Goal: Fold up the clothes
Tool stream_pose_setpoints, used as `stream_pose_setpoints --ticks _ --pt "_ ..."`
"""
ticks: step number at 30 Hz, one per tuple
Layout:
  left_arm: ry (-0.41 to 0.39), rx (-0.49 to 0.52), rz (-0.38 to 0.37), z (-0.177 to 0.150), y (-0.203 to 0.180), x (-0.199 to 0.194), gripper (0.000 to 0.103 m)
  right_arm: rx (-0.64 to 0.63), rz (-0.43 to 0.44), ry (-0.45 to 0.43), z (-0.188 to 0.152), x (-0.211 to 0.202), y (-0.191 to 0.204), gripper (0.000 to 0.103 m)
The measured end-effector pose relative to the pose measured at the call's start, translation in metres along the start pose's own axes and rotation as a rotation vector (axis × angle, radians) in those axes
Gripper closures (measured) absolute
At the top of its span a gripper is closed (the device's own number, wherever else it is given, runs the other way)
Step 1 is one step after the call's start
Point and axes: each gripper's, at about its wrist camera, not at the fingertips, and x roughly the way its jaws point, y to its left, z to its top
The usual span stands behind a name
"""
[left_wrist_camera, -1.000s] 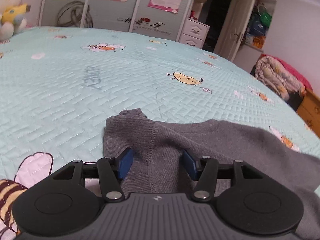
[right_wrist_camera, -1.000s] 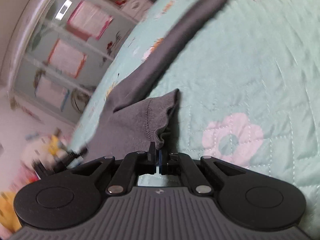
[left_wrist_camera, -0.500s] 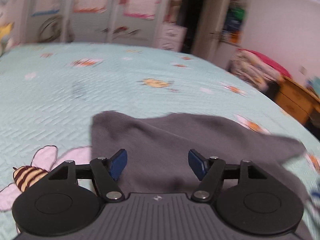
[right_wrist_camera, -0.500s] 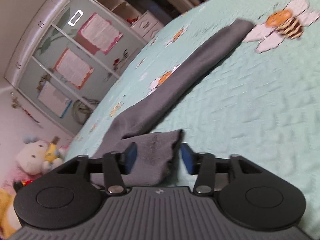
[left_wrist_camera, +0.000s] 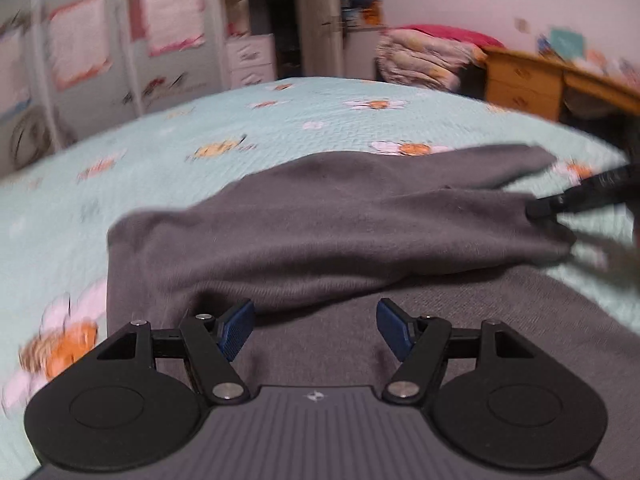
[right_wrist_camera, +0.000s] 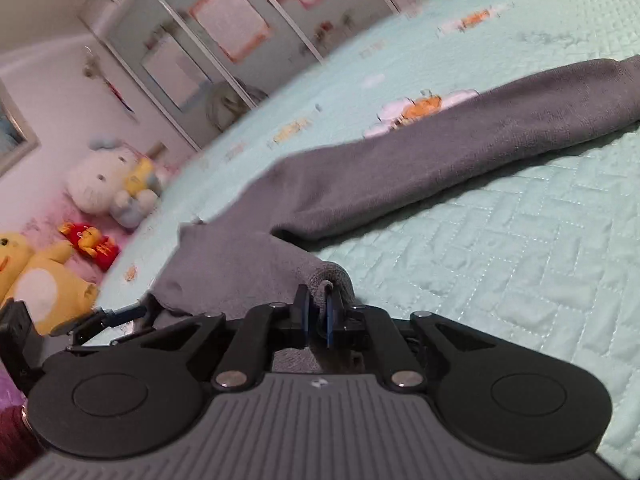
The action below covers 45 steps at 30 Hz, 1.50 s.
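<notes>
A dark grey sweater point(left_wrist_camera: 340, 220) lies on the mint quilted bedspread point(left_wrist_camera: 280, 128), one layer folded over the part nearest me. My left gripper point(left_wrist_camera: 315, 326) hovers open just above the near fabric, with nothing between its blue pads point(left_wrist_camera: 236, 326). At the right edge of that view the right gripper point(left_wrist_camera: 576, 198) pinches the sweater's side. In the right wrist view my right gripper point(right_wrist_camera: 318, 312) is shut on a bunched fold of the sweater point(right_wrist_camera: 256, 268), and a long grey sleeve point(right_wrist_camera: 480, 148) stretches away to the upper right. The left gripper point(right_wrist_camera: 120, 314) shows at lower left.
Plush toys point(right_wrist_camera: 108, 184) sit at the head of the bed, beside a yellow one point(right_wrist_camera: 36, 280). Wardrobe doors with pink posters point(left_wrist_camera: 168, 16) line the far wall. A wooden desk point(left_wrist_camera: 532, 80) and a heap of blankets point(left_wrist_camera: 424, 56) stand past the bed's far right edge.
My right gripper, shut a second ago and open half a second ago, has shut again on a sweater fold. My left gripper stayed open and swung to the right over the garment.
</notes>
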Motion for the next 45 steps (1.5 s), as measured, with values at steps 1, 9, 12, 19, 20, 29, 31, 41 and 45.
stream_pose_setpoints --ticks 1,9,12,19,20,29,31,41,45 --pt "0.004 0.047 0.01 0.0 -0.003 0.005 0.032 0.057 0.034 -0.02 0.008 -0.005 -0.004 0.097" --pt "0.042 0.062 -0.02 -0.005 0.009 0.023 0.03 0.233 -0.082 0.039 0.026 0.024 -0.049 0.09" --pt "0.04 0.06 -0.015 -0.006 0.009 0.022 0.03 0.251 -0.057 -0.006 0.019 0.016 -0.054 0.078" --pt "0.011 0.074 -0.008 -0.001 0.001 0.003 0.037 0.182 -0.184 -0.182 0.008 -0.03 -0.029 0.049" --pt "-0.015 0.059 -0.02 0.003 0.0 -0.003 0.037 0.145 -0.177 -0.206 0.008 -0.033 -0.022 0.049" --pt "-0.058 -0.219 -0.114 0.018 0.026 0.018 0.037 0.17 0.189 -0.103 0.006 0.007 -0.011 0.049" --pt "-0.021 -0.296 -0.131 0.012 0.037 0.026 0.038 0.194 0.173 -0.026 -0.002 0.02 -0.019 0.05" --pt "-0.151 -0.595 -0.142 0.019 0.105 0.015 0.038 0.092 0.17 -0.122 -0.011 0.014 0.023 0.049" --pt "-0.148 -0.719 -0.027 0.025 0.151 0.048 0.041 0.143 0.288 -0.057 -0.012 0.045 0.043 0.048"
